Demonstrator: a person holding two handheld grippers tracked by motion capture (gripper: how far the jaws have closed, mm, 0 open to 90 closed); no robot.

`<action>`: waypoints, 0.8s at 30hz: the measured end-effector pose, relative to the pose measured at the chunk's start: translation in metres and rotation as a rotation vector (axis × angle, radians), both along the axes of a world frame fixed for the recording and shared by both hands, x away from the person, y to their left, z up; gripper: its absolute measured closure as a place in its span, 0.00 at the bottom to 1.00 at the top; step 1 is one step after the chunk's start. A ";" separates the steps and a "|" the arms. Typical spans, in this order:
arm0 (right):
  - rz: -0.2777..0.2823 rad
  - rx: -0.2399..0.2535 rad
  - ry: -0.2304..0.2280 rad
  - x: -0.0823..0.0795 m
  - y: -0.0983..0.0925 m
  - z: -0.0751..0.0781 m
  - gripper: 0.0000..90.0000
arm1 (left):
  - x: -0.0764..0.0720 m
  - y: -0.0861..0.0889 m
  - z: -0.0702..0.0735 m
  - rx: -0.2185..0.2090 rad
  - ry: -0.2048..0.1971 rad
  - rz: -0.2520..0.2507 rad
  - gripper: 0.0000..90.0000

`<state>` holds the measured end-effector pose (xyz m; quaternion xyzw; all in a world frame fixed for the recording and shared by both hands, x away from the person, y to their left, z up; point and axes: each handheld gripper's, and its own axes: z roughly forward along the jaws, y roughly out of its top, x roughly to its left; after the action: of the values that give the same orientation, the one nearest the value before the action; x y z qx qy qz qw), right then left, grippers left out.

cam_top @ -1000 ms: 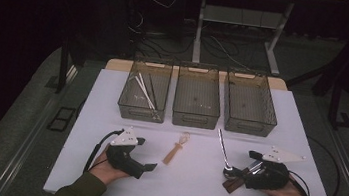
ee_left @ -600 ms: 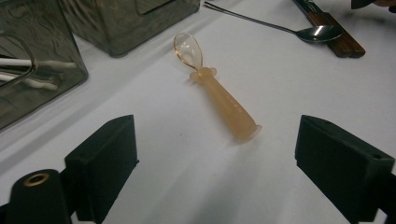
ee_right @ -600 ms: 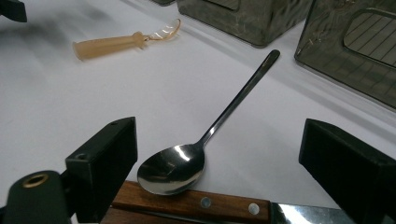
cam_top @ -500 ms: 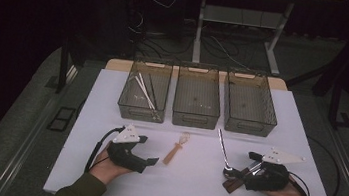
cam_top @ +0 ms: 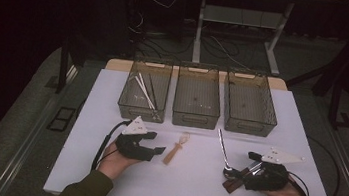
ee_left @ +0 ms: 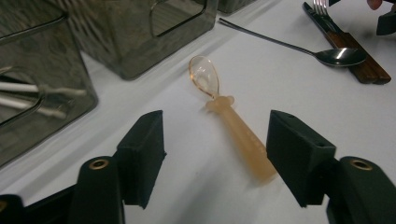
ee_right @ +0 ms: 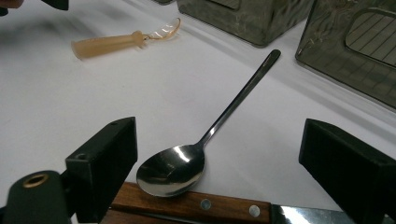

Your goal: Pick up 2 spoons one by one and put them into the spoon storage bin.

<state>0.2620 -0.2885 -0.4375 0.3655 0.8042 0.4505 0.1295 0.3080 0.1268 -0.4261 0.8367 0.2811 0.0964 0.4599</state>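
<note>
Left hand-held gripper point(ee_left: 215, 154) closing, straddling plastic spoon point(ee_left: 233, 126), knife handle point(ee_right: 187, 205) under metal spoon point(ee_right: 205, 140)

You wore olive-green sleeves point(cam_top: 85, 192) that reached to your wrists. Each hand carried a black tool: the left tool point(cam_top: 158, 150) and the right tool point(cam_top: 251, 158) both bore a pale grey three-cornered plate on top, and a thin black cable point(cam_top: 104, 142) looped away from the left one. Seen close up, the left tool's fingers point(ee_left: 142, 154) were blocky black pads, each with small holes in its face, set on black arms with a brass-coloured rivet at the joint.
</note>
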 end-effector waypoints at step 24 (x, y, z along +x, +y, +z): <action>-0.007 -0.011 -0.003 0.001 0.000 -0.001 0.13 | 0.050 -0.049 -0.010 0.108 -0.001 0.005 0.99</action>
<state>0.2626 -0.2885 -0.4383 0.3669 0.8052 0.4461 0.1343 0.3580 0.0776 -0.4364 0.8596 0.2777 0.1130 0.4137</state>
